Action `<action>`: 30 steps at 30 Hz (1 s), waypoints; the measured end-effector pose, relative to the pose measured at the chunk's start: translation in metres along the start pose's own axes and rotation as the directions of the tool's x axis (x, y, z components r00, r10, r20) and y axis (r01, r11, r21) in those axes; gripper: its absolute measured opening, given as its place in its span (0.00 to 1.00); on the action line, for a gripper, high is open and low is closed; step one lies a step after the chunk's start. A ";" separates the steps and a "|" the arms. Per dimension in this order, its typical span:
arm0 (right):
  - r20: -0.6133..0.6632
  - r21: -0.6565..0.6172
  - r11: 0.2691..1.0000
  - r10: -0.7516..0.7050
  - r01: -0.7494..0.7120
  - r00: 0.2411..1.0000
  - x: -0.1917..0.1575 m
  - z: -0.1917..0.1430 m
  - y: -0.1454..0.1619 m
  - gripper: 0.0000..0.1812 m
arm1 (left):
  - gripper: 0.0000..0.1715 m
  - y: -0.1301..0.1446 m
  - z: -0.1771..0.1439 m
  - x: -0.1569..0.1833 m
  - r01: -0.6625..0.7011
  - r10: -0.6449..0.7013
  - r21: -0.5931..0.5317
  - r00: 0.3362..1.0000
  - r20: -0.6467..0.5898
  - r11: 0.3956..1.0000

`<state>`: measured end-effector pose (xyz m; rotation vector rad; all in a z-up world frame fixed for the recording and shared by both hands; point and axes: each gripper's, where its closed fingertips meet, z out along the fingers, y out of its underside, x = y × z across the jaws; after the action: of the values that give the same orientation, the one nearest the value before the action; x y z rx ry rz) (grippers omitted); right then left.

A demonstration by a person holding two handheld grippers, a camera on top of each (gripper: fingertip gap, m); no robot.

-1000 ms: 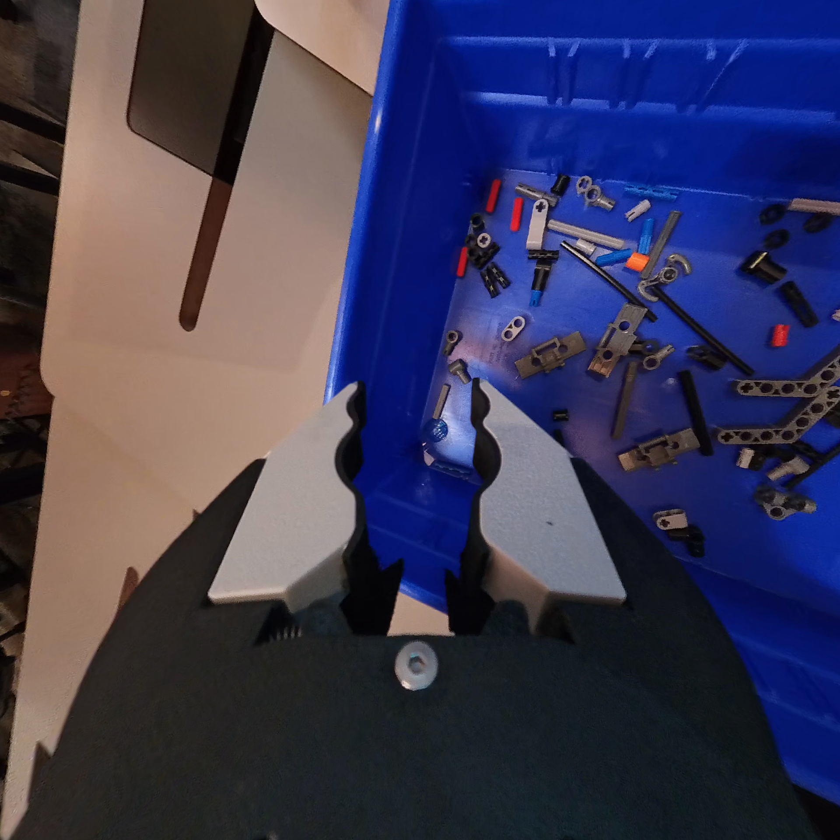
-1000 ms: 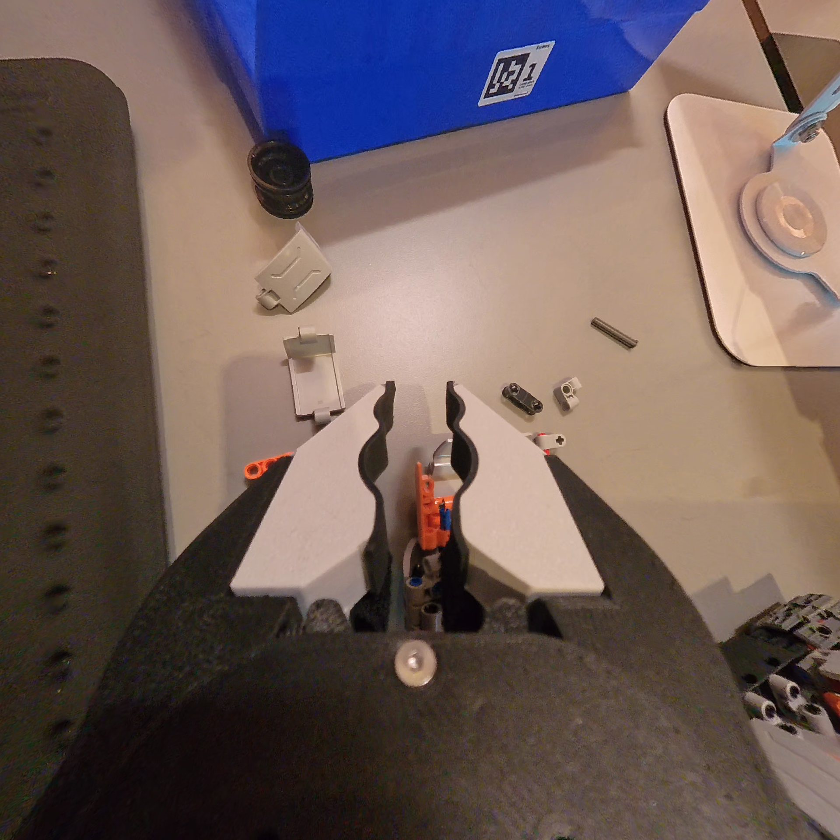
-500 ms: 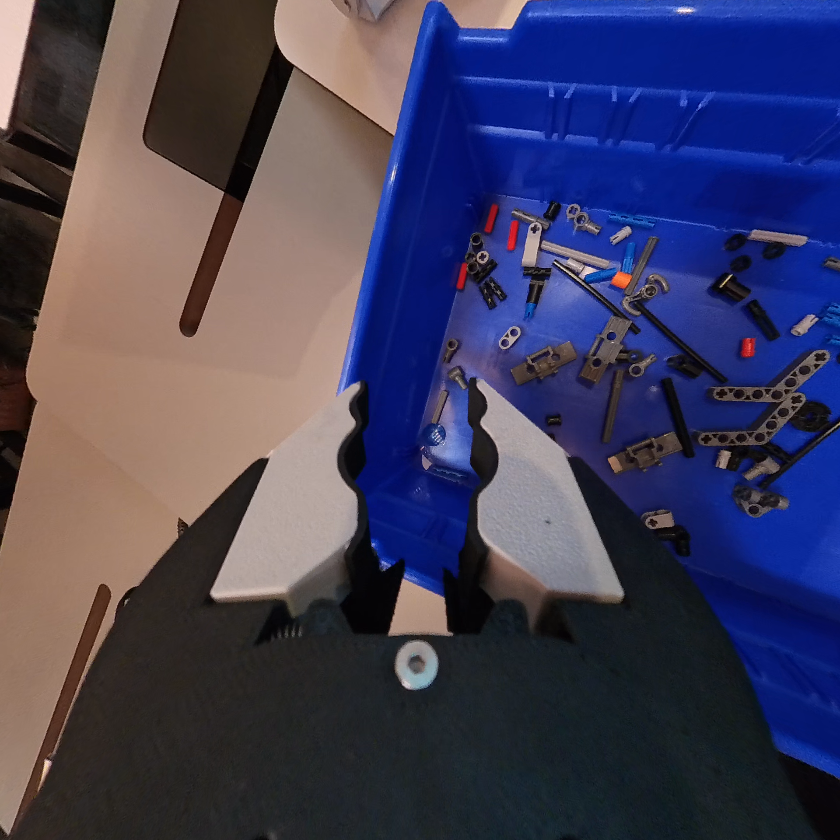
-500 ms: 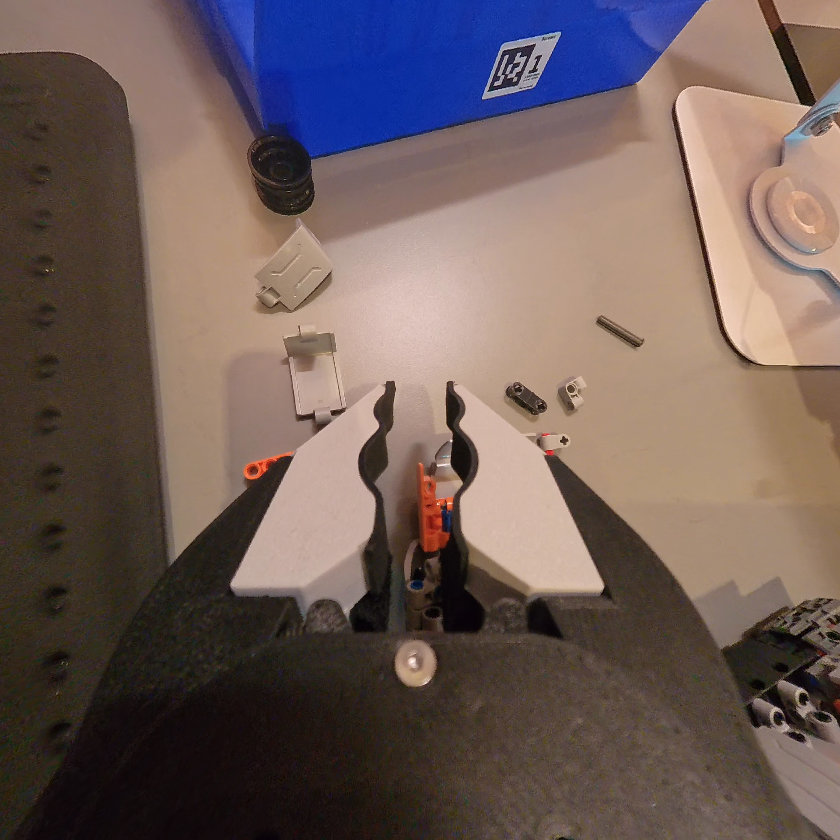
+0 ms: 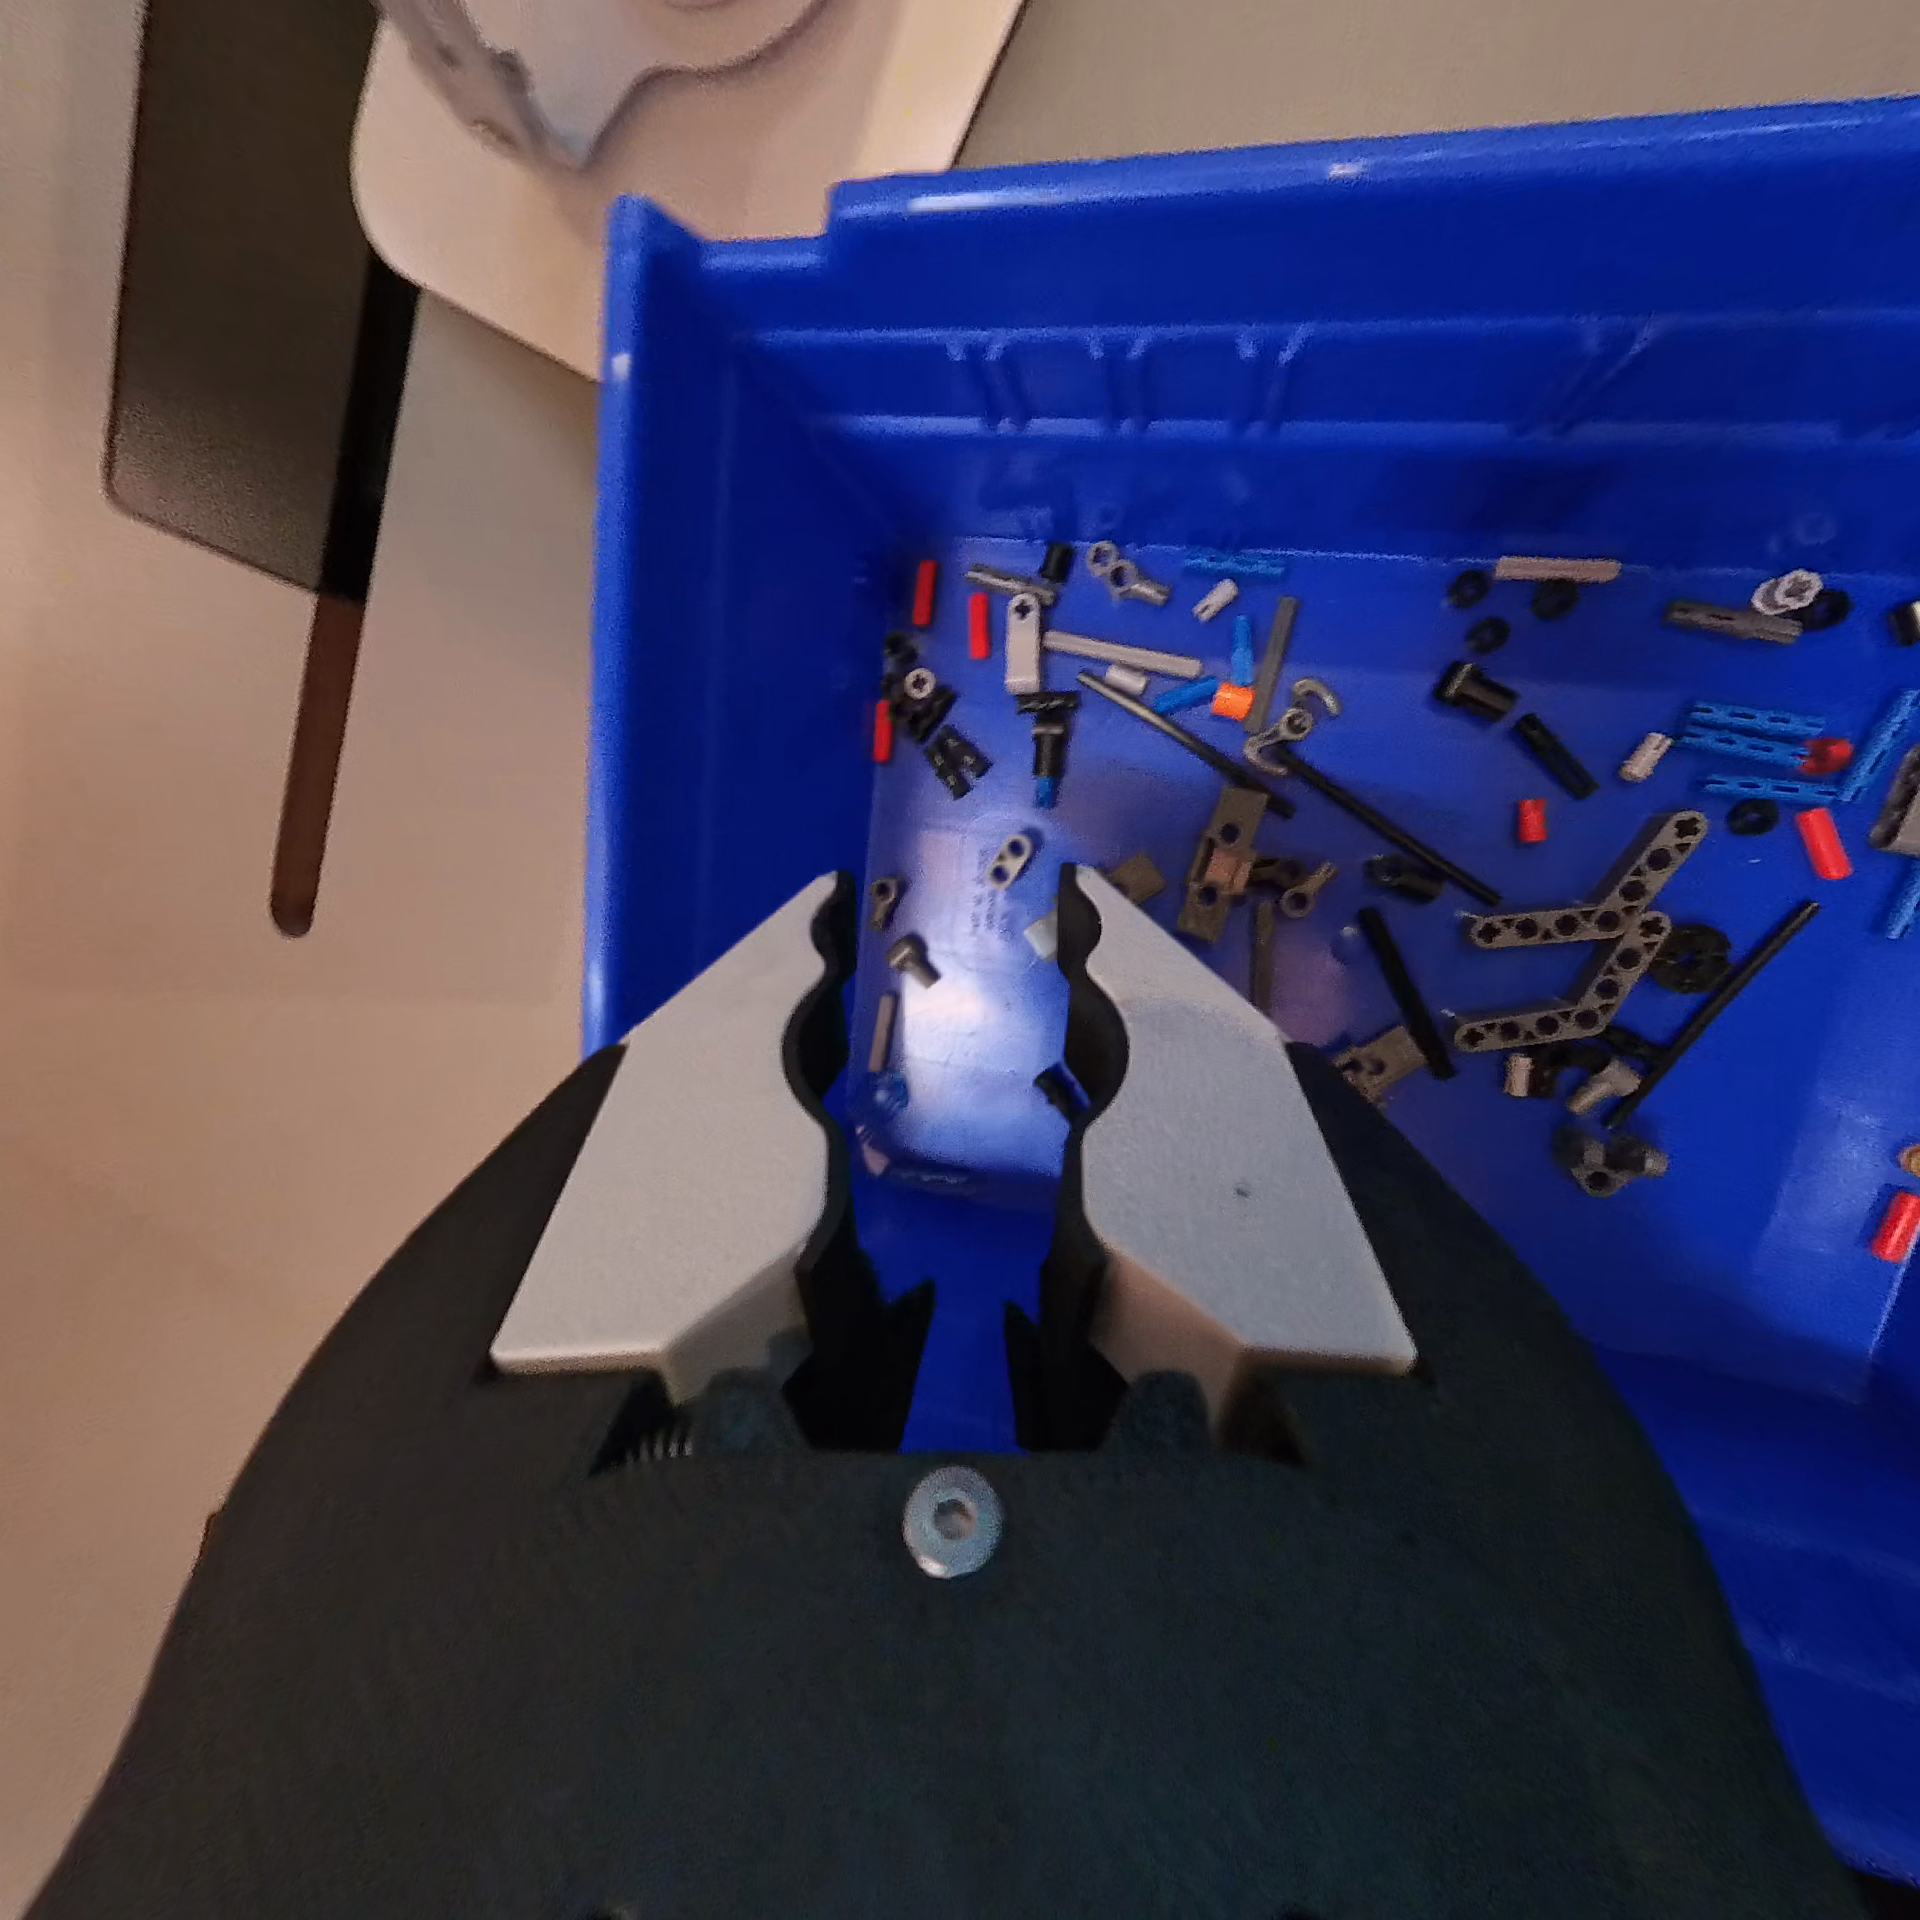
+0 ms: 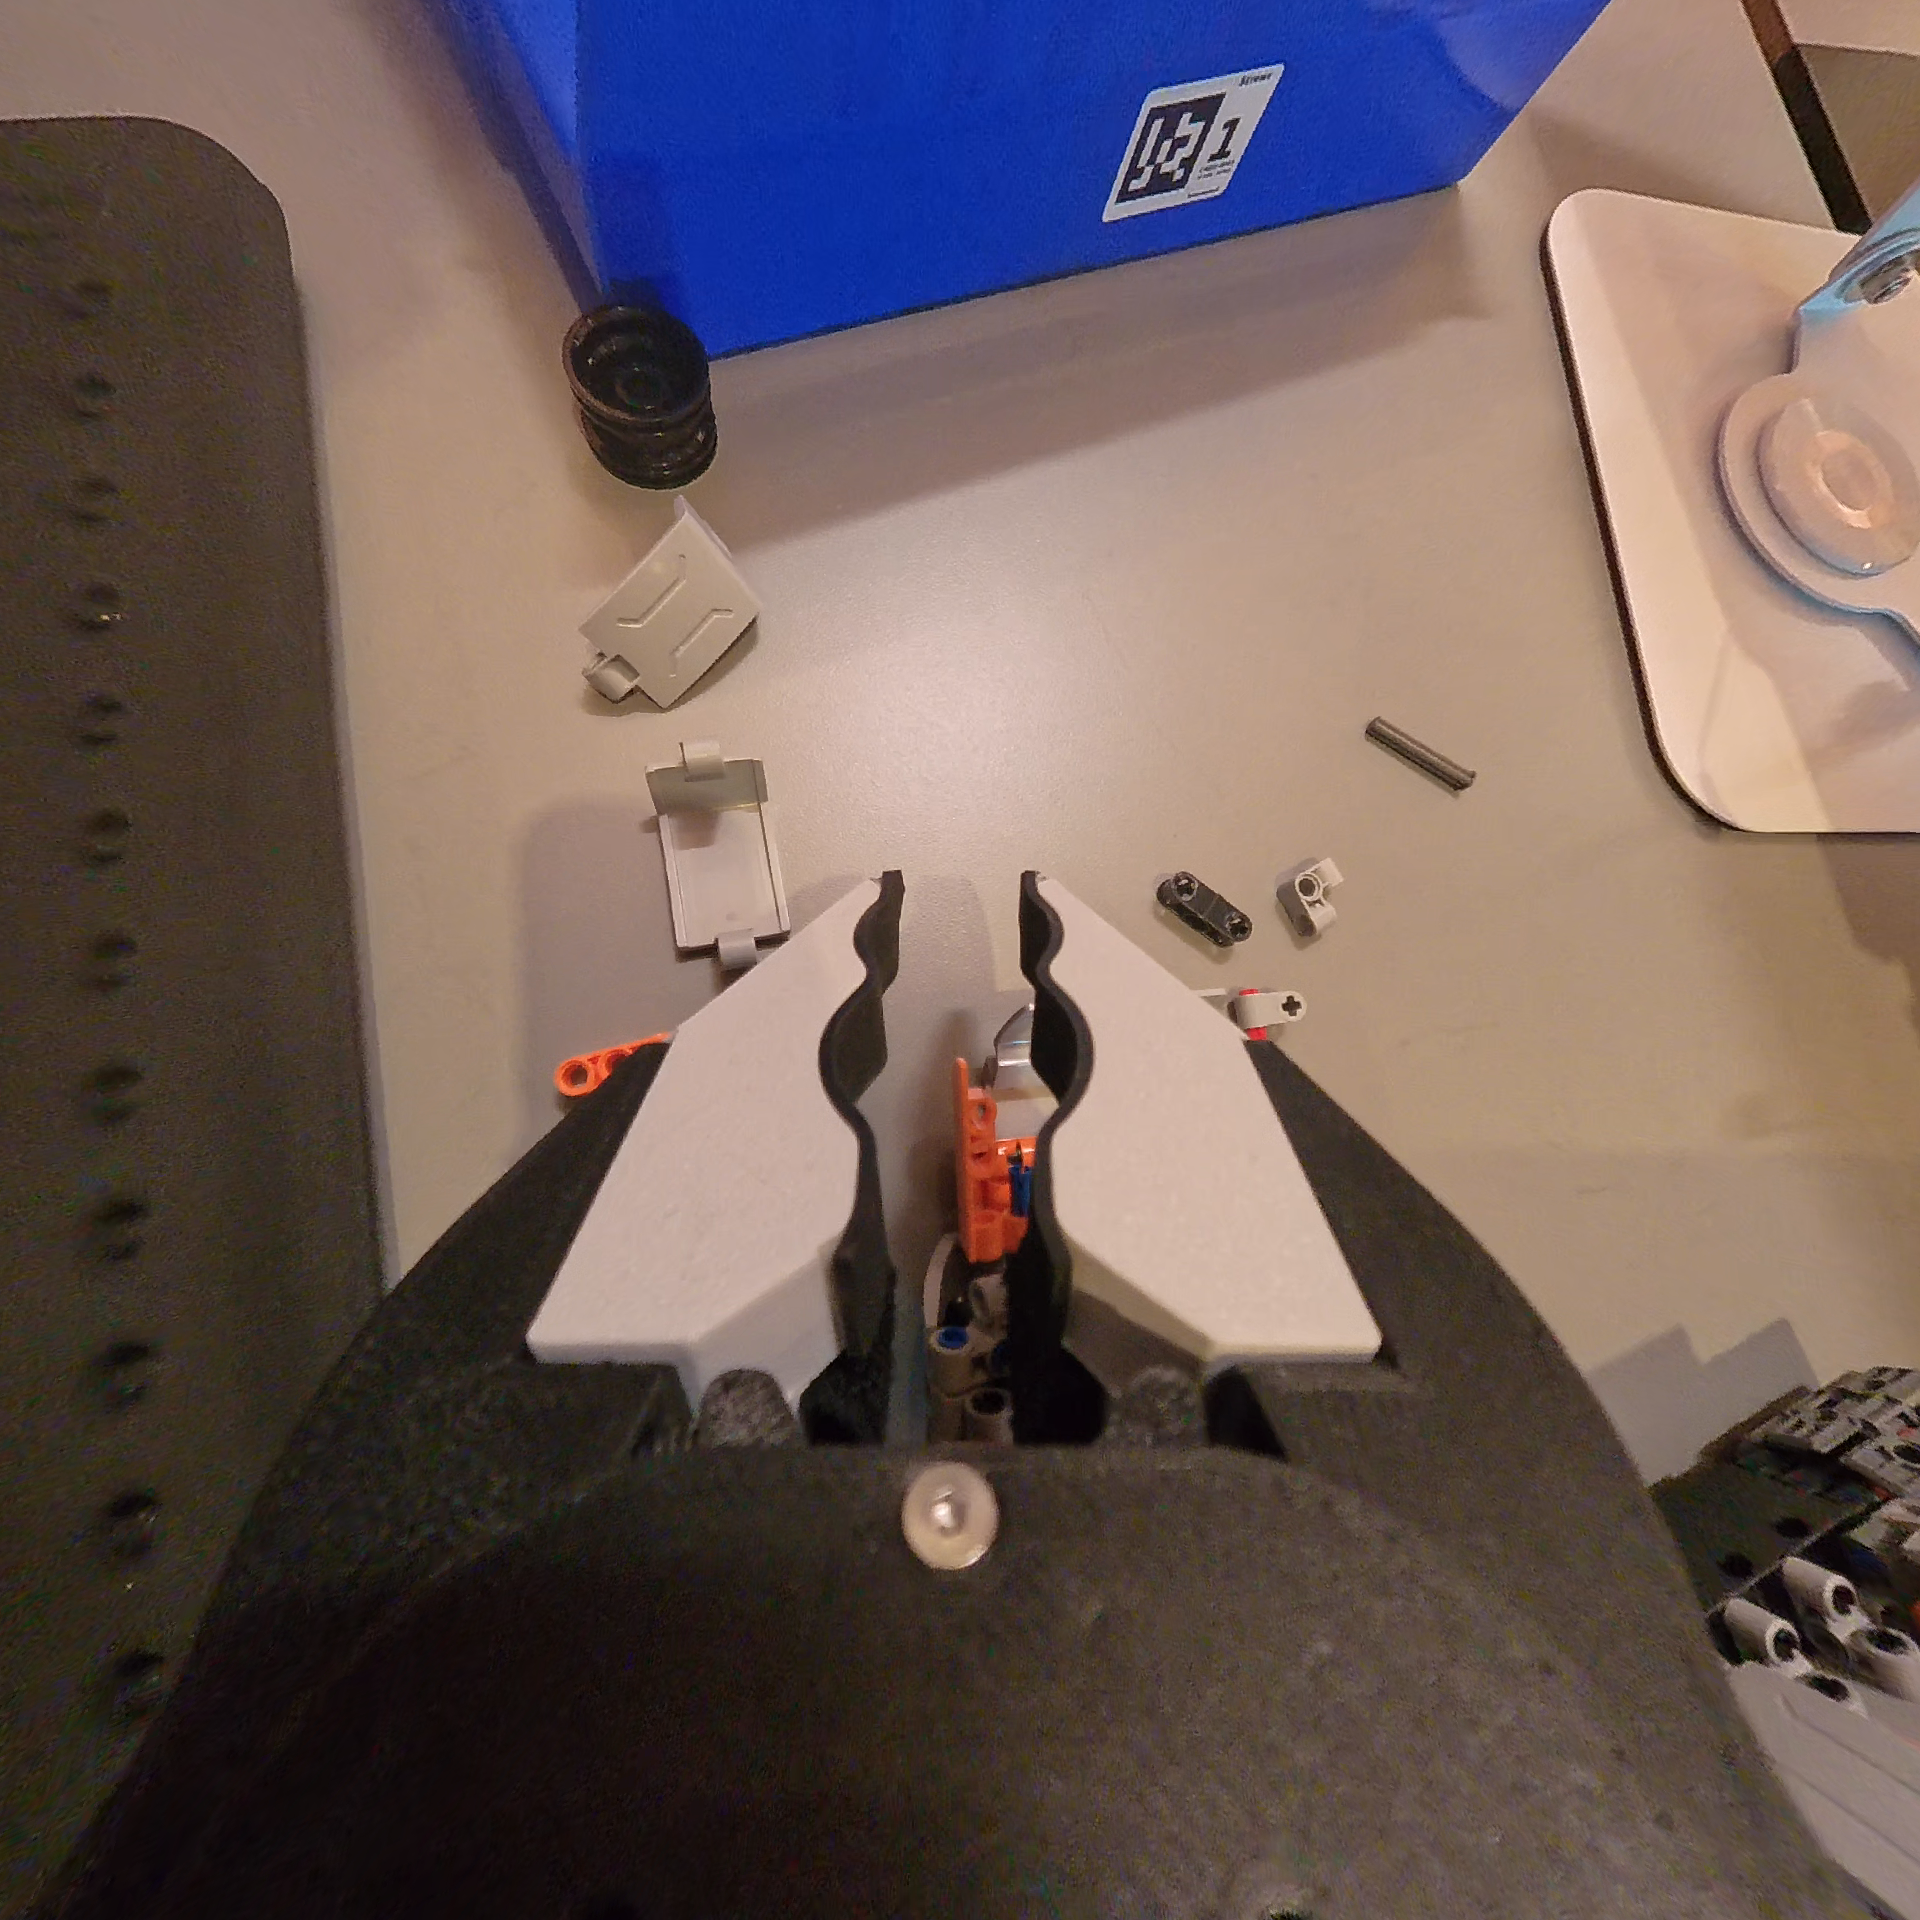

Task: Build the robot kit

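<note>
My left gripper (image 5: 954,891) is open and empty. It hovers over the near-left corner of a blue bin (image 5: 1247,416). Many small grey, black, red and blue building parts (image 5: 1558,935) lie scattered on the bin floor, and a few tiny grey pieces (image 5: 914,956) show between the jaws. My right gripper (image 6: 961,883) hangs low over a grey table and is shut on an orange and grey assembly (image 6: 982,1153), which sits deep between the jaws against the right finger. The bin's outer wall (image 6: 935,156) stands ahead of it.
On the table ahead lie a black wheel (image 6: 639,410), two grey panels (image 6: 670,623) (image 6: 717,852), a black connector (image 6: 1202,904), a light grey connector (image 6: 1311,890) and a dark rod (image 6: 1418,755). A dark foam pad (image 6: 156,831) lies left, a white board (image 6: 1662,520) right. Across from one pair of fingers to the other is roughly 30 cm.
My left gripper has moved right and forward, from straddling the bin's left wall to both fingers over its inside. My right gripper has barely moved.
</note>
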<state>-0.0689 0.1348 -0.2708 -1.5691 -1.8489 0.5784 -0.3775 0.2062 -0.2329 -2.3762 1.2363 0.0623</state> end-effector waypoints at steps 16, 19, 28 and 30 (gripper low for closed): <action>0.002 -0.004 1.000 0.002 -0.002 1.000 0.000 0.000 0.002 0.11 | 0.41 -0.025 0.070 0.064 -0.163 0.140 -0.086 0.965 -0.220 0.983; 0.004 -0.008 1.000 0.005 -0.005 1.000 0.001 0.001 0.003 0.11 | 0.36 -0.030 0.072 0.068 -0.147 0.123 -0.076 0.960 -0.252 0.986; 0.009 -0.020 1.000 0.010 -0.010 1.000 0.001 0.004 0.006 0.11 | 0.20 0.000 0.063 0.056 -0.007 -0.045 -0.199 0.966 -0.255 0.980; 0.010 -0.019 1.000 0.014 -0.014 1.000 0.001 0.005 0.006 0.11 | 0.20 0.013 0.059 0.051 -0.001 -0.059 -0.242 0.968 -0.242 0.970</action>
<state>-0.0680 0.1376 -0.2785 -1.5953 -1.8575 0.5782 -0.3474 0.1858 -0.3033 -2.6772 1.3739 -0.1040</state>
